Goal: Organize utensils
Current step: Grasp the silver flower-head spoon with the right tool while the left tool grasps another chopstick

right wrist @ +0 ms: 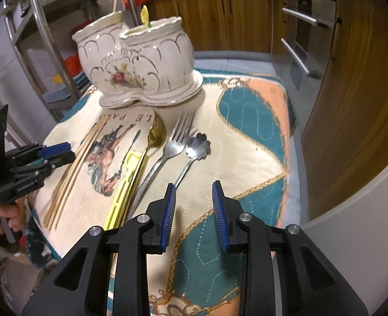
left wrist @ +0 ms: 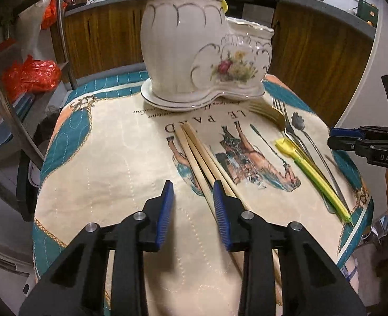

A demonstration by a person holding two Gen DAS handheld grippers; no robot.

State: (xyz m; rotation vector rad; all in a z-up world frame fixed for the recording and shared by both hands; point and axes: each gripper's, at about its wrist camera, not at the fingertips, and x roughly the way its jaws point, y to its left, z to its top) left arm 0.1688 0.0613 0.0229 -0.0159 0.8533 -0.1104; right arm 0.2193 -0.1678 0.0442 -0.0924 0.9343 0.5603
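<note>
— Where are the utensils lying?
— Chopsticks [left wrist: 194, 152], fork [right wrist: 167, 147] and spoons are lying on the bench [right wrist: 246, 137] before the ceramic holder [right wrist: 141, 60].
— Claws?
— My left claw [left wrist: 194, 200] and right claw [right wrist: 194, 200] are both gaping, gripping nothing.

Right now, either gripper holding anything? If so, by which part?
Nothing held. Left gripper is open over the cloth, chopsticks just beside it, outside the gap. Right gripper is open, nothing in its gap.
</note>
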